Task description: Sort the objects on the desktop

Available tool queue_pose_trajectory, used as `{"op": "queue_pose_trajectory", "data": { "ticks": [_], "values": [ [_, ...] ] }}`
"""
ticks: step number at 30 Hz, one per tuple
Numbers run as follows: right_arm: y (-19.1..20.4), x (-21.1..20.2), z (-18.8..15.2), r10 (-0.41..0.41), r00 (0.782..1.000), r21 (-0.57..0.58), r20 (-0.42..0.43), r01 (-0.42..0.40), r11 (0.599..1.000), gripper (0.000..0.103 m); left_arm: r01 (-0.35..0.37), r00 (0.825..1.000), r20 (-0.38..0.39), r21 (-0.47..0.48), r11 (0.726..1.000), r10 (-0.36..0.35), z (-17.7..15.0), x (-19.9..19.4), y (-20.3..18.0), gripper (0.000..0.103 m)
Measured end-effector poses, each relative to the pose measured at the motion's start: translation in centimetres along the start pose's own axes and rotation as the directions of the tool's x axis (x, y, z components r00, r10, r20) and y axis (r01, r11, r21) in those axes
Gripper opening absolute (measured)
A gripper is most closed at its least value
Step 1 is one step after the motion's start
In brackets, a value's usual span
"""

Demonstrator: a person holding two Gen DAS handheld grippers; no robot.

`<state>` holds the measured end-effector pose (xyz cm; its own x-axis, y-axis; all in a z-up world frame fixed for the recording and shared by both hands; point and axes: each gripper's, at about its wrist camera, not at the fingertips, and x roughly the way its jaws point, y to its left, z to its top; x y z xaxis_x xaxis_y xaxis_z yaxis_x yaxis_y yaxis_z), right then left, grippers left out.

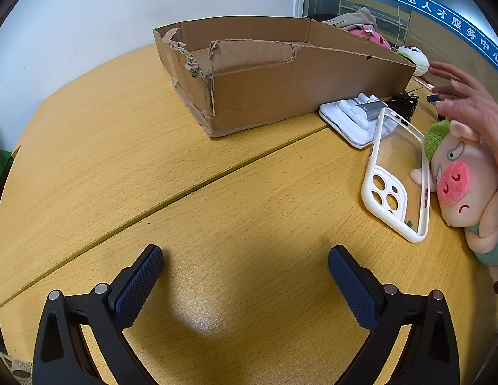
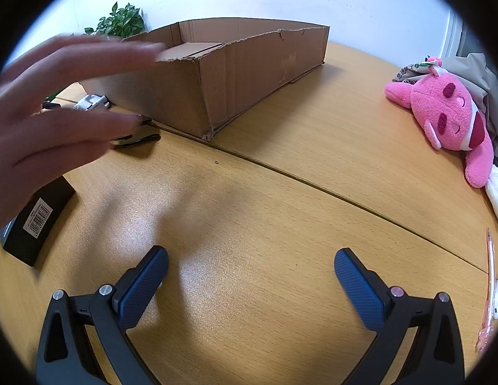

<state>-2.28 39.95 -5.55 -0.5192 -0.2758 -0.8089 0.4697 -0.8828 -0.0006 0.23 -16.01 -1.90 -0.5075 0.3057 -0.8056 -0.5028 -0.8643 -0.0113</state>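
- Your left gripper (image 1: 245, 264) hangs over bare wooden table (image 1: 217, 211), tongs spread wide, gripping nothing.
- Your right gripper (image 2: 251, 266) is the same: fingers spread apart, empty, above the tabletop.
- Just beyond on the left view's right side lies a clear phone case (image 1: 397, 176); it looks light, thin and slick, so pinch one white rim edge.
- Touching it, the pig plush (image 1: 464, 186) is soft and will squash; grip the head or body deeply.
- A bare hand (image 2: 56, 112) reaches over the black barcoded box (image 2: 37, 218).
- The pink plush (image 2: 448, 118) lies well right.
- Farthest, the torn cardboard box (image 1: 268, 77) looks the likely bin.
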Motion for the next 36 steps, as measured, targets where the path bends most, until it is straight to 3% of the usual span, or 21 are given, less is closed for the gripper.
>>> {"op": "queue_pose_trajectory", "data": {
  "ticks": [36],
  "values": [
    [0.9, -0.6, -0.6, -0.024, 1.0, 0.03, 0.0, 0.024, 0.999, 0.103, -0.001, 1.0, 0.0, 0.0, 1.0, 0.001, -0.2, 0.0, 0.0, 0.103]
  ]
}}
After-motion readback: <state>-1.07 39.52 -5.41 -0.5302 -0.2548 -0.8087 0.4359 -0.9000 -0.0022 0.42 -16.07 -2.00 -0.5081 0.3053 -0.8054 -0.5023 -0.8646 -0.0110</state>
